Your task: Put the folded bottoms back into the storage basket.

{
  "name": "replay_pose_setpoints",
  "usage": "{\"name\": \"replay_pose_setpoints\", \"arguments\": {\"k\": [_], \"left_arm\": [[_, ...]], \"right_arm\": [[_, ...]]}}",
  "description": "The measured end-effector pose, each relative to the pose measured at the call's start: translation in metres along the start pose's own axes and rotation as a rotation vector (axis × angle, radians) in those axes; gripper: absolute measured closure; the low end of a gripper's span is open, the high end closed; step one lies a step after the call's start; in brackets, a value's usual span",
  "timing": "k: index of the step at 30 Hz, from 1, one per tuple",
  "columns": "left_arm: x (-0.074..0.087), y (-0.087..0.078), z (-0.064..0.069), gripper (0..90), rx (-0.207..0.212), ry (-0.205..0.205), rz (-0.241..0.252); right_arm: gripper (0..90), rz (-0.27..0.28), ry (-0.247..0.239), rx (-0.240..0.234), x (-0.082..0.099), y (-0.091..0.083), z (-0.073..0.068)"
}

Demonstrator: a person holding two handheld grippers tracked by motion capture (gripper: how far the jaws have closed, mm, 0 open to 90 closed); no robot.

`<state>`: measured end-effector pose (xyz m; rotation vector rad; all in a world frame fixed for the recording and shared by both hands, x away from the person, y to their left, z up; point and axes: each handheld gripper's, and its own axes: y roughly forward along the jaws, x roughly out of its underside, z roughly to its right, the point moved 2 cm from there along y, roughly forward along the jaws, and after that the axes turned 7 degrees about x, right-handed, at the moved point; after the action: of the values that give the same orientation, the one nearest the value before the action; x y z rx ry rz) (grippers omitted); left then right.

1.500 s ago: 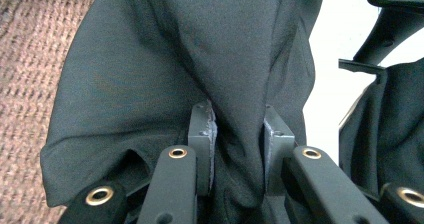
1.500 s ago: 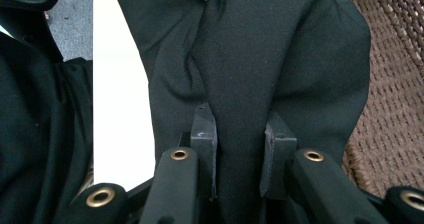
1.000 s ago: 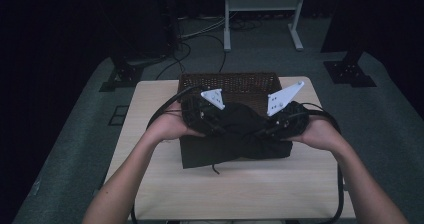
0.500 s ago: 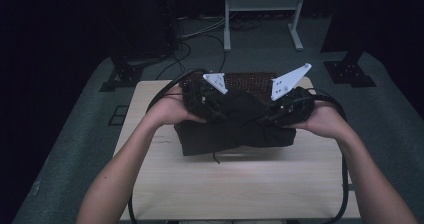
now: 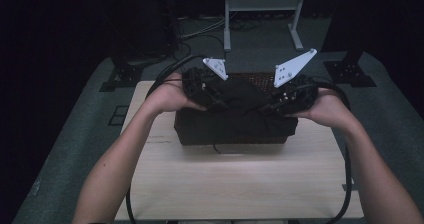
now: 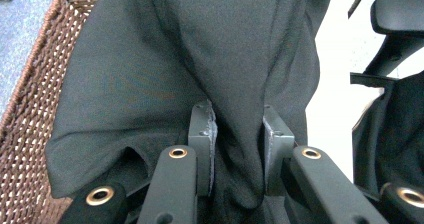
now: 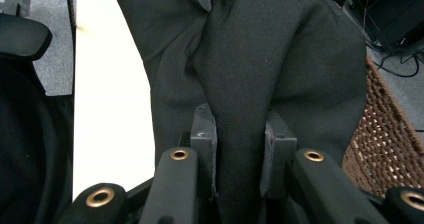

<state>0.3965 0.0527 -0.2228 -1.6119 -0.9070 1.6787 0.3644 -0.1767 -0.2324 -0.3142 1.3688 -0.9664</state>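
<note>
A black folded garment (image 5: 235, 124) hangs just above the light wooden table (image 5: 235, 184), held up at both upper ends. My left gripper (image 5: 212, 100) is shut on the garment's left part; in the left gripper view a thick fold of black cloth (image 6: 190, 59) is pinched between the pads (image 6: 206, 139). My right gripper (image 5: 272, 104) is shut on the right part, and the right gripper view has the cloth (image 7: 280, 59) squeezed between its pads (image 7: 206, 134). A brown wicker basket (image 5: 257, 79) sits right behind the garment.
The basket's woven wall (image 6: 25, 124) stands close beside the cloth, also at the right in the right gripper view as wicker (image 7: 385, 144). Black cables (image 5: 165, 79) trail off the table's far left. A metal stand (image 5: 260, 14) and dark equipment bases are on the floor beyond.
Both hands have risen and moved away from me toward the basket, carrying the garment with them. It has lifted off the table and now hangs as a band.
</note>
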Motion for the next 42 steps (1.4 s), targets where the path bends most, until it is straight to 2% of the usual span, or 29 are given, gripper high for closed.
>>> {"name": "replay_pose_setpoints", "arguments": {"k": [11, 20, 30, 35, 38, 42], "left_arm": [[-0.012, -0.016, -0.016, 72.6, -0.028, 0.006, 0.0], [-0.011, -0.022, -0.031, 72.5, -0.017, -0.014, 0.026], [-0.019, -0.032, -0.045, 72.6, -0.04, -0.008, 0.027], [-0.02, -0.034, -0.054, 72.6, -0.05, -0.01, 0.022], [-0.019, -0.034, -0.06, 72.5, -0.04, -0.007, 0.028], [-0.019, -0.034, -0.067, 72.5, -0.054, -0.02, 0.019]], "right_arm": [[72.2, 0.013, -0.007, 0.006, -0.017, -0.008, 0.021], [72.1, 0.012, -0.011, 0.01, -0.029, -0.009, 0.035], [72.2, 0.016, -0.013, 0.024, -0.039, -0.012, 0.049], [72.2, 0.023, -0.008, 0.029, -0.041, -0.009, 0.058], [72.1, 0.027, -0.01, 0.027, -0.042, -0.007, 0.064], [72.1, 0.024, -0.004, 0.034, -0.045, -0.002, 0.069]]}}
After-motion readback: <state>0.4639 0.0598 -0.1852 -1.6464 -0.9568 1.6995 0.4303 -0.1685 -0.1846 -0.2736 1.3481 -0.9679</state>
